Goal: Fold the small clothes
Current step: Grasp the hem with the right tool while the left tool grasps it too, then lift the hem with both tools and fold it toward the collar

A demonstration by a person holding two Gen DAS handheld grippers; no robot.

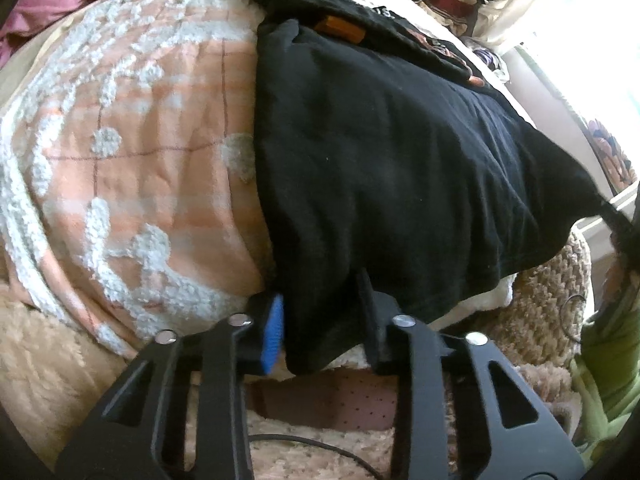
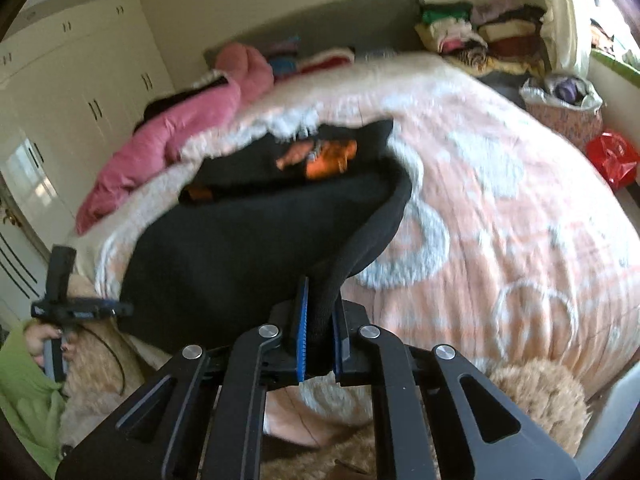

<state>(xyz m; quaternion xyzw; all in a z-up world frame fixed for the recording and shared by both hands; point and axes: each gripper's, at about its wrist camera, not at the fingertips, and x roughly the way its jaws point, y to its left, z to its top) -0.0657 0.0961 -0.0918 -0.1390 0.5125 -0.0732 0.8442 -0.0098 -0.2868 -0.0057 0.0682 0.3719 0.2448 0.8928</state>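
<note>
A black T-shirt point(image 1: 400, 168) with an orange print point(image 2: 320, 156) lies partly folded on a peach and white bedspread point(image 1: 132, 152). My left gripper point(image 1: 324, 320) holds one near corner of the shirt between its blue-padded fingers, at the bed's near edge. My right gripper point(image 2: 320, 344) is shut on the other corner, a rolled black edge point(image 2: 332, 296), and lifts it slightly. The left gripper also shows in the right wrist view point(image 2: 80, 308), at the shirt's left corner.
A pink duvet point(image 2: 180, 148) lies at the bed's far left. Piles of clothes point(image 2: 480, 36) sit at the headboard. A bag point(image 2: 560, 108) and a red bag point(image 2: 612, 156) stand right of the bed. Fluffy tan blanket point(image 1: 60, 380) hangs below the bed edge.
</note>
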